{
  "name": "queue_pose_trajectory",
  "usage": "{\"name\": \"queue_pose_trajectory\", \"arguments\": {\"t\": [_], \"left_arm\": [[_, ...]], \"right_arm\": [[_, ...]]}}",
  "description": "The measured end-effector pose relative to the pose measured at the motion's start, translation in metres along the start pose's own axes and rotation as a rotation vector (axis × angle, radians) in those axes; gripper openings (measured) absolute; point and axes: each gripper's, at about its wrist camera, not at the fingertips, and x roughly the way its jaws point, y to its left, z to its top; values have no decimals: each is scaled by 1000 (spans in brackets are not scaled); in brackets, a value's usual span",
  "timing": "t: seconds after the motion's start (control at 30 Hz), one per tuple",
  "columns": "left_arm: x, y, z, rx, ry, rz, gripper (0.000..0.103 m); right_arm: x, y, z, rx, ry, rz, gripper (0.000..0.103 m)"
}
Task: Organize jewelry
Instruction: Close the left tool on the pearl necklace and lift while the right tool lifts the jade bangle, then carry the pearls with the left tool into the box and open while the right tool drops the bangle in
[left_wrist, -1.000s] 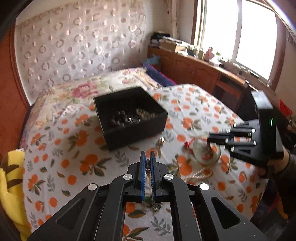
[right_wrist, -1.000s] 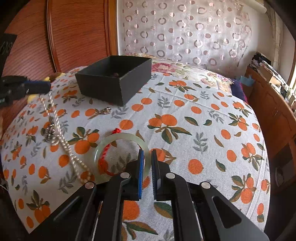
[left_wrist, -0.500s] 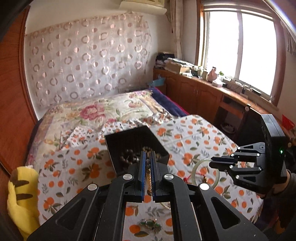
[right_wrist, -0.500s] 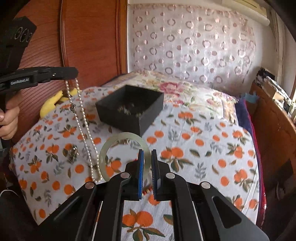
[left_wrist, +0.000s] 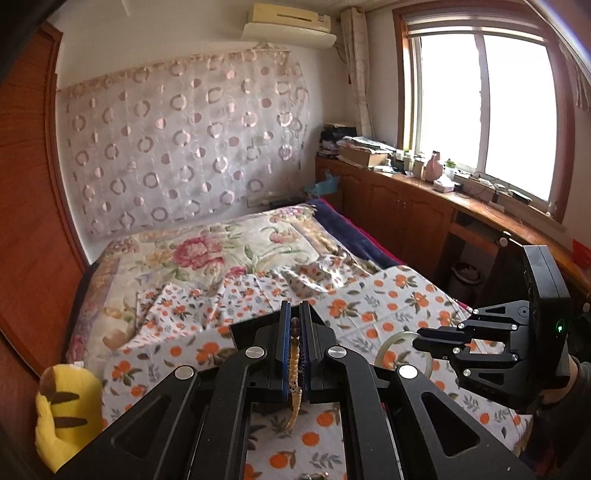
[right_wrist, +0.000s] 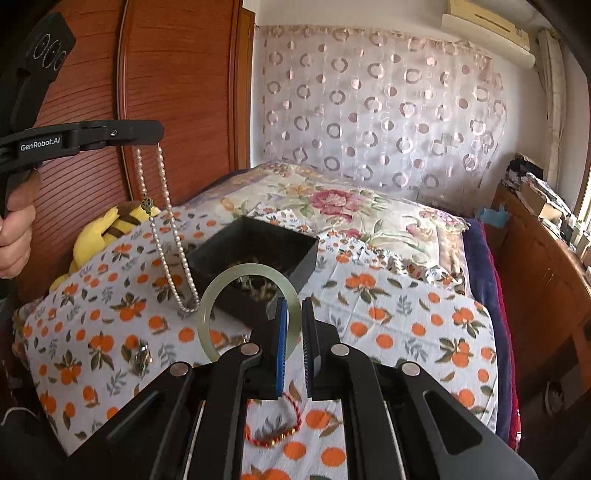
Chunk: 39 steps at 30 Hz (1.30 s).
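My left gripper (left_wrist: 294, 328) is shut on a pearl necklace (left_wrist: 294, 365). In the right wrist view the gripper (right_wrist: 147, 134) is held high at the left, and the necklace (right_wrist: 173, 236) hangs from it in a long loop above the cloth. My right gripper (right_wrist: 292, 325) is shut on a pale green jade bangle (right_wrist: 221, 291) and holds it upright in the air; it also shows in the left wrist view (left_wrist: 424, 341) with the bangle (left_wrist: 388, 345). The black jewelry box (right_wrist: 258, 254) with beads inside sits just beyond the bangle.
A red cord bracelet (right_wrist: 275, 430) and a small metal trinket (right_wrist: 140, 356) lie on the orange-print cloth (right_wrist: 406, 325). A yellow plush toy (right_wrist: 110, 225) lies at the left edge. A wooden cabinet (right_wrist: 546, 266) runs along the right.
Both grippers have risen well above the cloth. The left has lifted the pearl necklace clear so it hangs free. The right has lifted the jade bangle off the cloth.
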Motion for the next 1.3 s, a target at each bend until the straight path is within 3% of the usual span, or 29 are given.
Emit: {"name": "queue_pose_trajectory", "arguments": {"t": [0.53,0.77,1.0,1.3], "left_arm": [[10,18,52,-8,-37,61,4],[16,21,60,-9,-36,64,4],[39,25,50,-8,28,65,4],[60,32,6,-31,108,53,4]], "right_arm": [[25,-4,37,20,-21,3,9],[43,-3,45,34,-11,18,9],[75,8,39,38,37,24,9],[114,12,32,61,78,28,9]]}}
